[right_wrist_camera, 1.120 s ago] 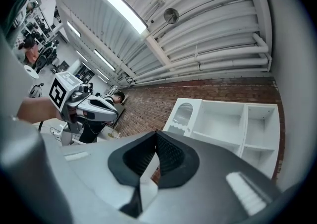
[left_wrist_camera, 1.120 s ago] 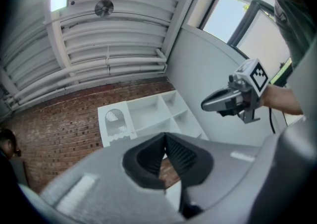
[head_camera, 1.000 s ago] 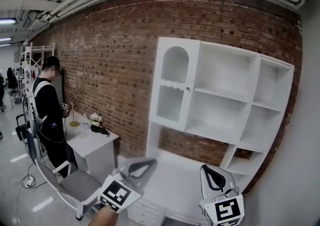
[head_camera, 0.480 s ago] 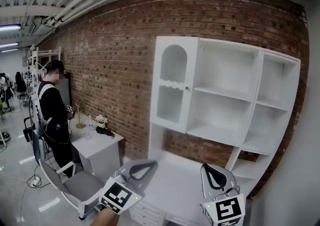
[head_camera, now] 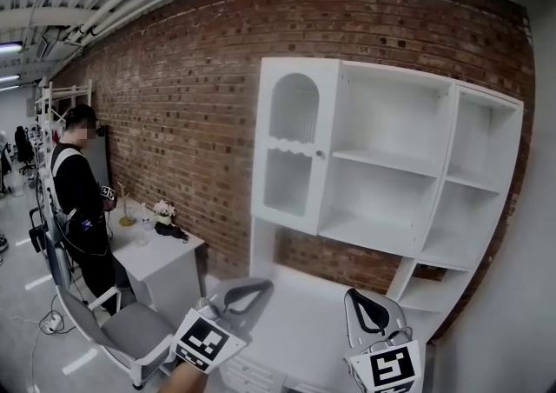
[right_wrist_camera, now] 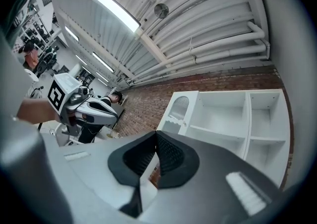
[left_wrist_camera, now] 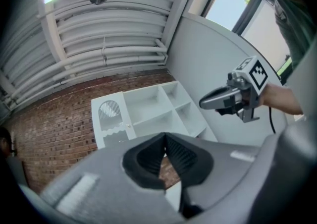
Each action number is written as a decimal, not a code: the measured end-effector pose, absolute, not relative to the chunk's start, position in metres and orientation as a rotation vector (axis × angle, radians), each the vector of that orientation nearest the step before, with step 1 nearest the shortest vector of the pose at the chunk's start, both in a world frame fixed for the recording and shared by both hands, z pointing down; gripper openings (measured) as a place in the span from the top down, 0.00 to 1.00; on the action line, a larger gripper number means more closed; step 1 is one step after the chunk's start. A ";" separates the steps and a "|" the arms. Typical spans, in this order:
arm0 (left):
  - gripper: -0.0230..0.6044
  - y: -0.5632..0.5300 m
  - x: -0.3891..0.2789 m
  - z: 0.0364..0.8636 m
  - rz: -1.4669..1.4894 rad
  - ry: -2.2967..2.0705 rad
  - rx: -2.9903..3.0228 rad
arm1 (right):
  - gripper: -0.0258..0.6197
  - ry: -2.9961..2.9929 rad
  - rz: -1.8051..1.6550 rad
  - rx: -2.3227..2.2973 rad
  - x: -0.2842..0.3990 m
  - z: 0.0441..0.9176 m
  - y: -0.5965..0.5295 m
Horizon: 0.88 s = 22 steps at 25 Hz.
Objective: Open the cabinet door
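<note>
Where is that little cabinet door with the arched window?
In the head view, the door is at the left end of the white shelf unit against the brick wall, with open shelves to its right.

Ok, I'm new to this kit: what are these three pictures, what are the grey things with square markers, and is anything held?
No robot arm here: a person holds a pair of tongs in each hand. The wide picture comes from a camera on the person's head; the left tongs and right tongs show at its bottom. The other two come from cameras riding on each pair, looking along its jaws. Both pairs are shut and empty. Ahead, against brick, stands a white cabinet; its arched door is closed, with a small knob. Nothing lies on the desk top below. Another person stands far left.
</note>
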State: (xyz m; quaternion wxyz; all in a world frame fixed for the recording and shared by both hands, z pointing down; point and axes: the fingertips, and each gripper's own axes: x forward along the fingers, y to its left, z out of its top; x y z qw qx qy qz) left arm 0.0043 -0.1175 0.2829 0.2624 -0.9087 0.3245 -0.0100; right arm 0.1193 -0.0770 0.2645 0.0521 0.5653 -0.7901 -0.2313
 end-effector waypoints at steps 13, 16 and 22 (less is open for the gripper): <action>0.96 -0.180 -0.032 0.282 0.023 0.789 -2.490 | 0.96 -2.319 -0.664 1.800 0.082 0.272 -0.135; 0.96 -0.188 -0.039 0.282 0.038 0.770 -2.500 | 0.96 -2.298 -0.657 1.816 0.074 0.273 -0.142; 0.96 -0.199 -0.045 0.289 0.055 0.735 -2.516 | 0.96 -2.266 -0.653 1.839 0.066 0.278 -0.151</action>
